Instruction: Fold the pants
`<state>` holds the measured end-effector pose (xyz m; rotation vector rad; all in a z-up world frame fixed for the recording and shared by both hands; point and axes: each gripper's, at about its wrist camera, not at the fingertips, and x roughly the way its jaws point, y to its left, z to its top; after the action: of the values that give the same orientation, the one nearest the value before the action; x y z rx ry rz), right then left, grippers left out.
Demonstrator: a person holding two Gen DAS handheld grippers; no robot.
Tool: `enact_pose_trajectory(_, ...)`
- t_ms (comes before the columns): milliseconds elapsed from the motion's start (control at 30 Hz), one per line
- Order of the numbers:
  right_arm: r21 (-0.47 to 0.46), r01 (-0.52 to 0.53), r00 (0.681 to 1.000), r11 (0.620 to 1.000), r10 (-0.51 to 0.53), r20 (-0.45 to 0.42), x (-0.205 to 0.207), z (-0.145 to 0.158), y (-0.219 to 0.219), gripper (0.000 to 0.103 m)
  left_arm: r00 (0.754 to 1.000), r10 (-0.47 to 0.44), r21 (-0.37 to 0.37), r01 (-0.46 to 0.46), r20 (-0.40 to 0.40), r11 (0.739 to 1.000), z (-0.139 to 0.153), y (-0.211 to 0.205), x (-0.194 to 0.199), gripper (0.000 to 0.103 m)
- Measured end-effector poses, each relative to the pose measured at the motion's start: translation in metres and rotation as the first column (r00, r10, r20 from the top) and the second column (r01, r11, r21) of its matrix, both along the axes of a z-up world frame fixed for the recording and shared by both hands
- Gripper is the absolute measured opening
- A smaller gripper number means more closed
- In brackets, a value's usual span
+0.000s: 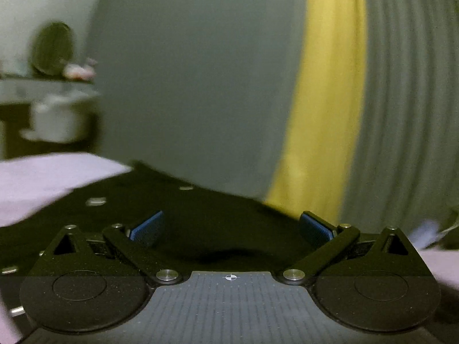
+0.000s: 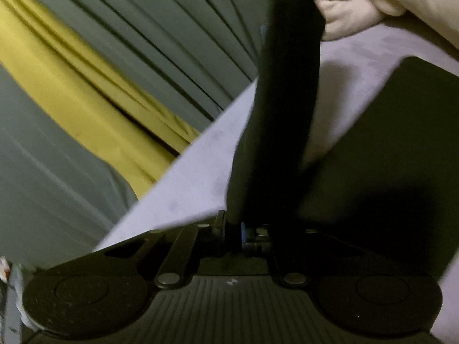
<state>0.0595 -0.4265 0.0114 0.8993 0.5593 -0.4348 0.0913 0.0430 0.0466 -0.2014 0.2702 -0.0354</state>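
- Pants (image 2: 373, 154): black, lying on a lilac sheet (image 2: 189, 177). In the right wrist view one flat part rests on the right, while a narrow band of the same cloth rises from the gripper up toward the far top, where a hand (image 2: 350, 8) holds something dark. Judged to be an edge lifted for a fold.
- Right gripper (image 2: 239, 233): fingers drawn together, clamped on the near end of that raised band. The grip on an edge looks meant to carry the cloth over the flat part.
- Left gripper (image 1: 229, 226): blue pads (image 1: 147, 228) stand wide apart with nothing between them. It hovers just above the pants, which fill the near ground in its view, with small pale studs (image 1: 96, 201) on the cloth to the left. Probably free to take a second edge.
- Curtain (image 1: 324, 100): grey with one yellow stripe, hanging beyond the far edge of the sheet.
- Far left of the left wrist view: a shelf (image 1: 48, 90) with blurred items, too unclear to name.
- Fold: judged early, cloth raised, not yet laid over.
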Motion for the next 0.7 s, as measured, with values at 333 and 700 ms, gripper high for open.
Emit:
enact_pose_trajectory(333, 0.164, 0.006, 0.999, 0.986, -0.012, 0.036, -0.01, -0.058, -0.02, 0.008, 0.931, -0.203, -0.416, 0.062, -0.304, 0.907, 0.017, -0.02, 0.191, 0.07)
enact_pose_trajectory(700, 0.192, -0.02, 0.996, 0.981, 0.003, 0.088, -0.02, -0.07, -0.021, 0.008, 0.803, -0.157, -0.303, -0.03, -0.574, 0.952, -0.031, -0.058, 0.286, 0.025)
